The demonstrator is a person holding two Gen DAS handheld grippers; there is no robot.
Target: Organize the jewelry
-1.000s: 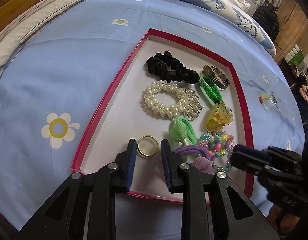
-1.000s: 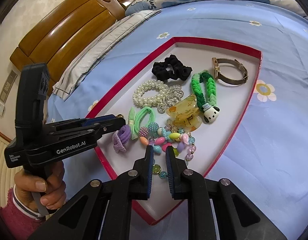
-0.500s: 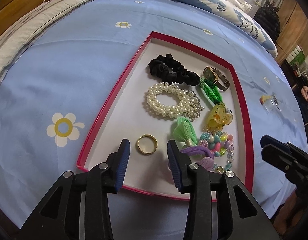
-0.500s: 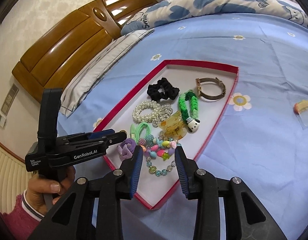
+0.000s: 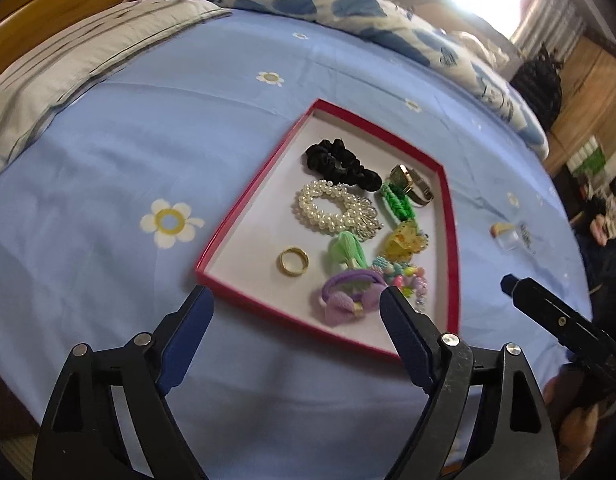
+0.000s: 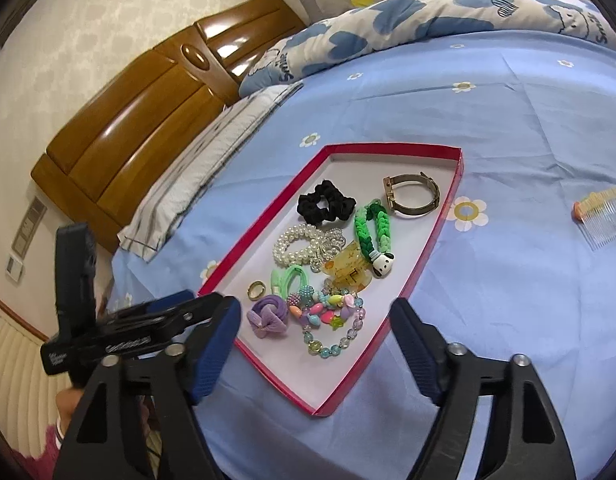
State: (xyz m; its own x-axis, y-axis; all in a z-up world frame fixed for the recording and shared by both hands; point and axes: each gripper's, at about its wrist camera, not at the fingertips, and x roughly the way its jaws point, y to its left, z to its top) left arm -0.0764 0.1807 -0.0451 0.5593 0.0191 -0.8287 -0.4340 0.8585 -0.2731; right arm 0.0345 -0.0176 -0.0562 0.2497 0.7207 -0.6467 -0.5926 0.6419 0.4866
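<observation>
Left wrist view: the left gripper [image 5: 296, 312] has just been opening and stands wide with nothing between its jaws, above the tray's [image 5: 244, 204] near rim; the gold ring [image 5: 293, 261] lies flat inside, probably set apart from the hair ties.

Right wrist view: the right gripper [image 6: 316, 320] has likewise just spread wide and empty; the bead bracelet [image 6: 332, 320] rests in the tray [image 6: 424, 240]; a comb [image 6: 602, 216] waits outside on the sheet, likely next.

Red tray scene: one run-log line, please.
left gripper open | right gripper open | both empty | gold ring in red tray
</observation>
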